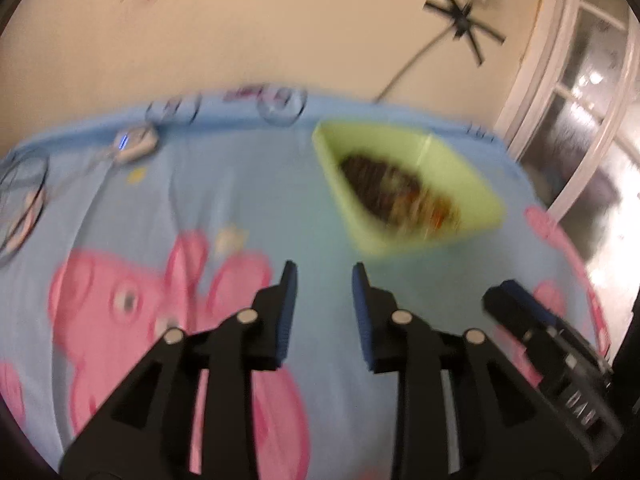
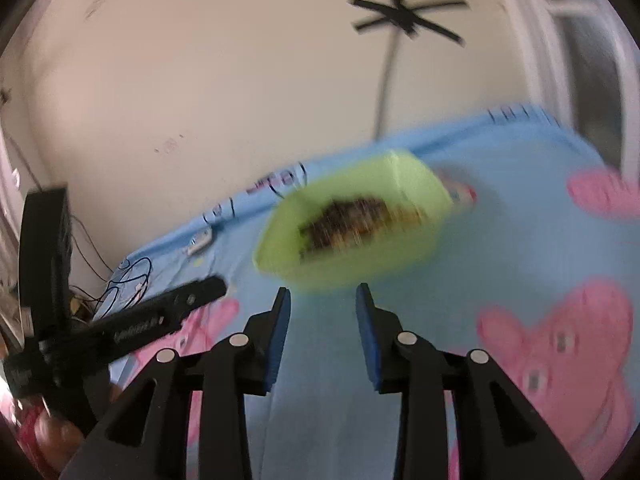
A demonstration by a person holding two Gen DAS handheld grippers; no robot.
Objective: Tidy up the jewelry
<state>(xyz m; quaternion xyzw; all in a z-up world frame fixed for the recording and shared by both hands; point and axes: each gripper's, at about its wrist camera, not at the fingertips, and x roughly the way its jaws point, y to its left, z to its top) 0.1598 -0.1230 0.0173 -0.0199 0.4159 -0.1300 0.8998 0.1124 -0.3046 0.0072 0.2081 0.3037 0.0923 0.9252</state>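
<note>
A light green tray (image 1: 460, 160) holds a dark blurred heap of jewelry (image 1: 392, 188) on a blue cartoon-pig sheet (image 1: 248, 200). My left gripper (image 1: 324, 276) is open and empty, short of the tray's near corner. The right gripper's body (image 1: 552, 344) shows at the right. In the right wrist view the tray (image 2: 416, 176) with the jewelry (image 2: 352, 220) lies just ahead of my open, empty right gripper (image 2: 323, 294). The left gripper's body (image 2: 160, 316) shows at the left. Both views are motion-blurred.
A small white device (image 1: 136, 144) with cables lies at the sheet's far left edge. A beige wall (image 1: 240, 32) stands behind, with a taped cable (image 1: 460, 20). A white-framed glass door (image 1: 580, 100) is at the right.
</note>
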